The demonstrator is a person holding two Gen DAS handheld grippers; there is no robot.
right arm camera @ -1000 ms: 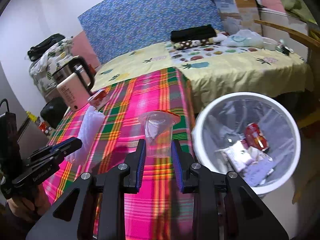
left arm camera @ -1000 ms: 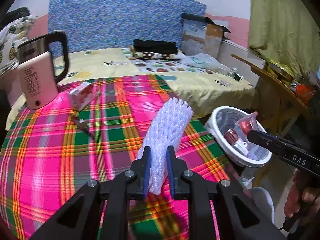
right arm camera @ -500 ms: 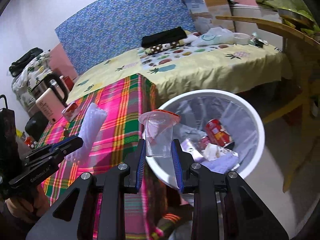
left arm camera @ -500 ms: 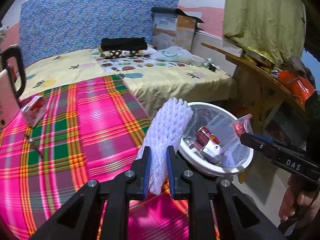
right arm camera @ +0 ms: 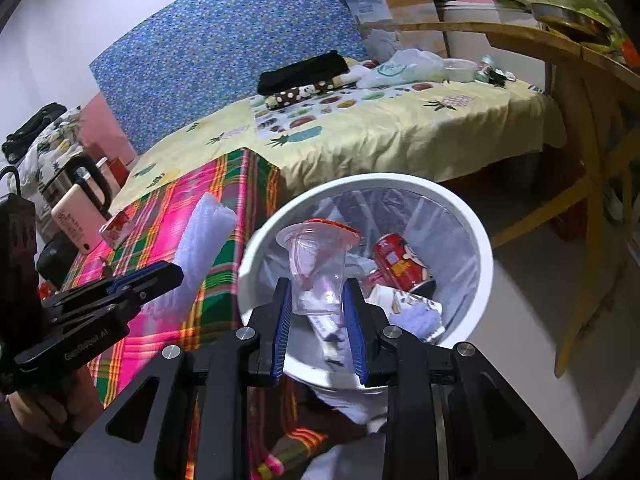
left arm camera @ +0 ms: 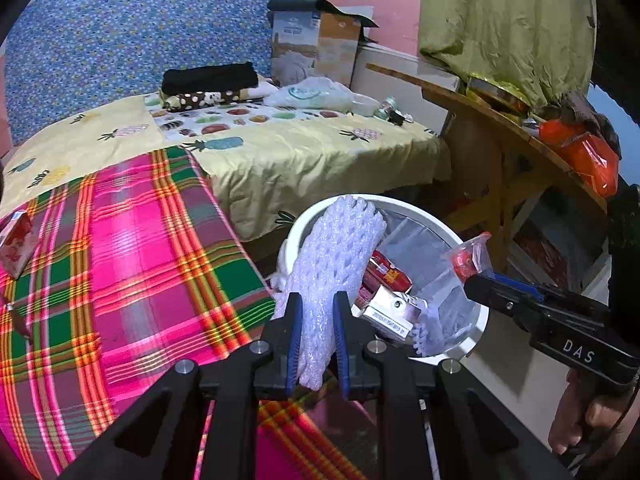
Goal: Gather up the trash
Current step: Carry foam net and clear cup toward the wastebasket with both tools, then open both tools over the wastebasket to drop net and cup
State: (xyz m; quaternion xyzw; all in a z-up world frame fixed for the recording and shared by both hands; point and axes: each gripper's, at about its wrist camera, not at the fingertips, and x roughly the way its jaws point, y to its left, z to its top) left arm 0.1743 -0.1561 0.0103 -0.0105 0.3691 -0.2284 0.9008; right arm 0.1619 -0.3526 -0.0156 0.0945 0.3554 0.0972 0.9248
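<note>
A white foam net sleeve stands pinched in my left gripper, which is shut on it; its top leans over the near rim of the white trash bin. From the right wrist view the foam sleeve hangs above the plaid cloth beside the bin. My right gripper is shut on a clear plastic cup with a red-edged lid, held over the bin's opening. Inside the lined bin lie a red can and crumpled wrappers.
A pink and green plaid cloth covers the table; a small red carton and a kettle stand at its left. Behind is a bed with a yellow sheet. A wooden table crowds the right.
Both grippers swung right, from over the plaid table to the bin. The cup now hangs over the bin's opening and the foam sleeve reaches its rim.
</note>
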